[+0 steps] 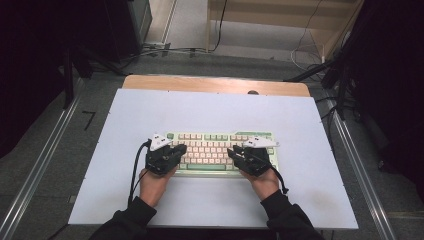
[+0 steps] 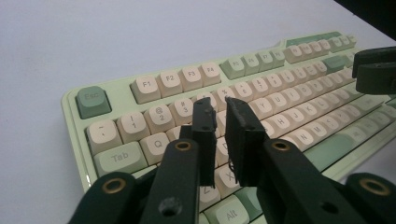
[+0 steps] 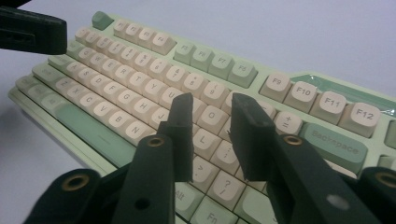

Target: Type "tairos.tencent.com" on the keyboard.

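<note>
Surface: white table top (image 1: 210, 200), dark floor around it.
Keyboard (image 1: 220, 145): pale green case, cream keys, green Esc and Backspace, lying near the table's middle.
Left gripper (image 2: 223, 116): over the left keys, jaws slightly apart, holding nothing.
Right gripper (image 3: 212, 116): over the right keys, jaws apart, holding nothing.

White sheet (image 1: 150, 110) covers a wooden table (image 1: 215, 83), bare wood strip showing along the far edge. Grey carpet floor (image 1: 235, 62) beyond. Metal rails (image 1: 42, 165) run along both sides of the table. Light wooden furniture (image 1: 300, 20) at the back, cables (image 1: 175, 49) trailing on the floor. Dark curtains (image 1: 30, 50) left and right. Lighting even, overhead.
</note>
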The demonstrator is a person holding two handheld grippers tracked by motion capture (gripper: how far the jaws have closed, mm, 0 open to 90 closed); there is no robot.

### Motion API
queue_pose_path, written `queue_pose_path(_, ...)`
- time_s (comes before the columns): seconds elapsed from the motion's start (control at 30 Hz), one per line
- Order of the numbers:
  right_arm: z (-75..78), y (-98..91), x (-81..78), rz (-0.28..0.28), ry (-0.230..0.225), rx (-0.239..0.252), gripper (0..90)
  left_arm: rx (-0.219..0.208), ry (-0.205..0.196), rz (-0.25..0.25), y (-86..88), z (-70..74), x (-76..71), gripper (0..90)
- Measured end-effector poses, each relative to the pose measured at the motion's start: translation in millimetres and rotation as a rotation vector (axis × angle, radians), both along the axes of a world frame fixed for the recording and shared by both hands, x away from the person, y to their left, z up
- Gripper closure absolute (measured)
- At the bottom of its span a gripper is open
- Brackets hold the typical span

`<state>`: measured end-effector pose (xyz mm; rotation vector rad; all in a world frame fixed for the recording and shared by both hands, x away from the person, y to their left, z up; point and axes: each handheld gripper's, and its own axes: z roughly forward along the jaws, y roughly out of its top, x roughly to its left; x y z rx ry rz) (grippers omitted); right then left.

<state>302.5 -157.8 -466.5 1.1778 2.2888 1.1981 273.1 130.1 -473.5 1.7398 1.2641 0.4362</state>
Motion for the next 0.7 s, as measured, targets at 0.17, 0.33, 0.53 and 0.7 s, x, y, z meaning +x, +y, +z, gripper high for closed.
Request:
queue_pose_path(0.17,2.1,-8.1,0.2,-0.009,-0.005,0.012,48.1,-0.008,-0.003,0.003,4.4,1.5,-1.9,69.1)
queue_pose_path(0.33,1.9,-16.6,1.0,-0.024,0.002,0.024,37.6,-0.004,-0.012,0.018,7.4,1.4,-4.3,58.4)
queue_pose_path(0.53,2.4,-23.9,-0.1,-0.037,-0.004,0.024,31.9,0.01,-0.024,0.04,6.7,0.5,-7.5,42.3)
queue_pose_path(0.7,2.0,-30.9,-0.7,-0.053,-0.005,0.028,28.5,0.013,-0.032,0.05,8.2,1.1,-10.1,38.2)
